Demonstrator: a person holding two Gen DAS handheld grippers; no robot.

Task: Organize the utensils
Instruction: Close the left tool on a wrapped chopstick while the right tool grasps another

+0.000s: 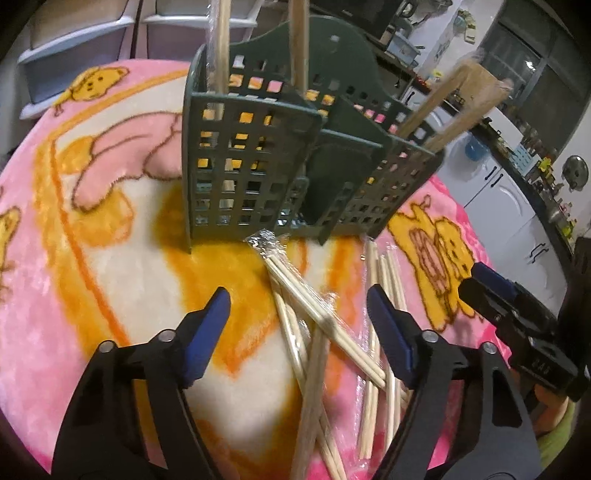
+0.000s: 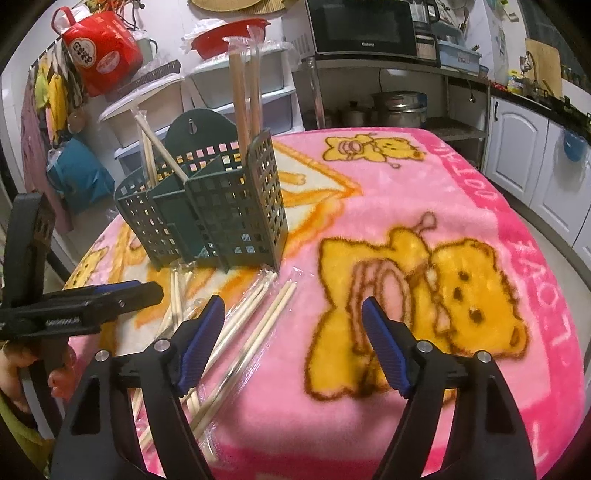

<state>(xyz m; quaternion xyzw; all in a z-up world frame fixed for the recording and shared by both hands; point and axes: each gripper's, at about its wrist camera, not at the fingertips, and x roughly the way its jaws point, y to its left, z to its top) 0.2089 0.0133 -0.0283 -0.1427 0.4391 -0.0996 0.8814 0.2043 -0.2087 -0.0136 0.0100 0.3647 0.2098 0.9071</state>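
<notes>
Pale plastic-wrapped chopsticks (image 1: 325, 317) crisscrossed (some upright in the green holder (image 1: 258, 166)), both grippers (image 1: 299, 325) (image 2: 293, 332) wide apart, empty.

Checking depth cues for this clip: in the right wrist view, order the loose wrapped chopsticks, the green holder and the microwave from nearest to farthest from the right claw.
1. Loose plastic-wrapped wooden chopsticks, on the blanket, left of the right claw.
2. Dark green perforated plastic utensil holder, upper left.
3. Black microwave oven, background shelf.
</notes>
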